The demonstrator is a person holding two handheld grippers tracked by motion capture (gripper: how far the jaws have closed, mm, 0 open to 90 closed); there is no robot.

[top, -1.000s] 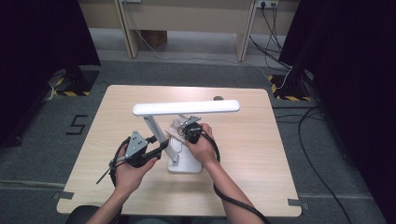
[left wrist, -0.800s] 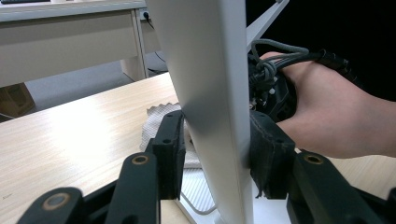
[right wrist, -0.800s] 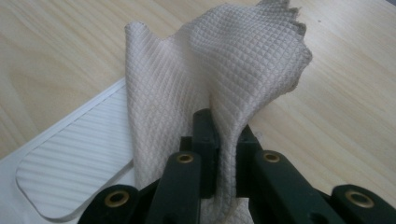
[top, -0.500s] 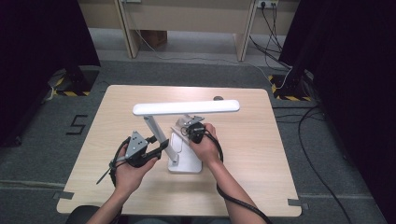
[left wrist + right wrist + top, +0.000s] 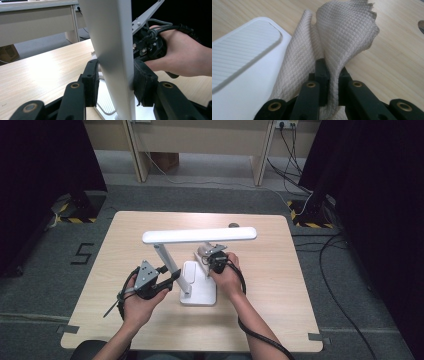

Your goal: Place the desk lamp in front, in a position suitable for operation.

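We're bracing the lamp with the left tool (image 5: 172,276): jaws are closing around the slanted white lamp arm (image 5: 112,55), one pad on each side, right pad touching, left pad touching or a hair off, can't tell which. Right tool (image 5: 329,82) is pinching a beige waffle cloth (image 5: 342,35), jaws nearly shut with the fabric folded up between them. The cloth is sitting just ahead of that tool, over the edge of the white lamp base (image 5: 244,62), with its far corner hanging over the table (image 5: 399,62).

Risks we're seeing:
- Left tool is gripping a smooth, tilted arm. If we're pushing hard with the cloth, the arm may slide through the pads or the hinge may fold, dropping the lamp head (image 5: 199,236) toward both hands.
- Cloth is held by a small bunched fold. Dragging it across the ribbed pad on the base may pull it out of the jaws.
- Base is light-looking; a sideways wipe may be skating it along the table unless the left tool is pressing down.
- Right hand (image 5: 185,55) is working close behind the arm, so the two tools may be bumping.
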